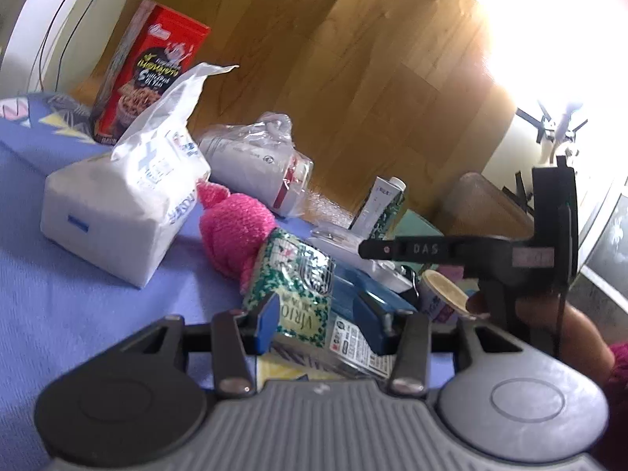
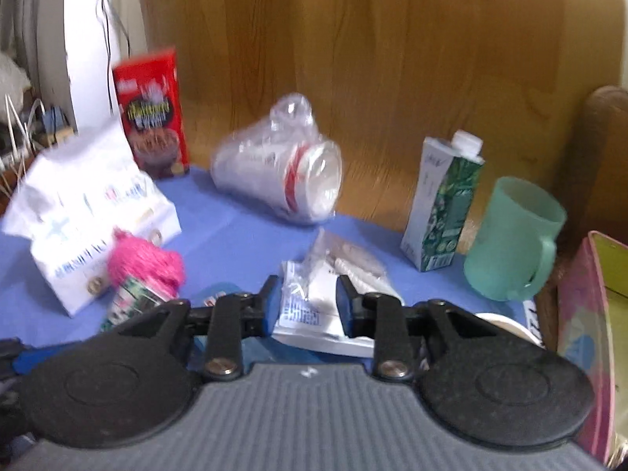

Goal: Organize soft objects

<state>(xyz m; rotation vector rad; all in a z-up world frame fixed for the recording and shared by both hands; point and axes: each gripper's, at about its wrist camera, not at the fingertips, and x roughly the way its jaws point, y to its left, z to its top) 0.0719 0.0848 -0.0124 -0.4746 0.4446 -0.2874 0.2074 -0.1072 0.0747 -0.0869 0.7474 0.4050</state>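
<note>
Left wrist view: the left gripper point(image 1: 314, 324) clamps a green-patterned packet point(image 1: 292, 274), its long axis running away from the jaws, pink knit pouch point(image 1: 235, 235) touching beyond. The right gripper point(image 2: 308, 304) pinches a white sachet point(image 2: 310, 310) right of the pouch.

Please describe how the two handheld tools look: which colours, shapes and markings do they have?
Both tools share one design: a ribbed grey body, two round black discs, black linkage bars with silver screws, and blue pads on the fingers. The left tool and the right tool look alike. Seen sideways from the left camera, the right one shows "DAS" lettering.
</note>
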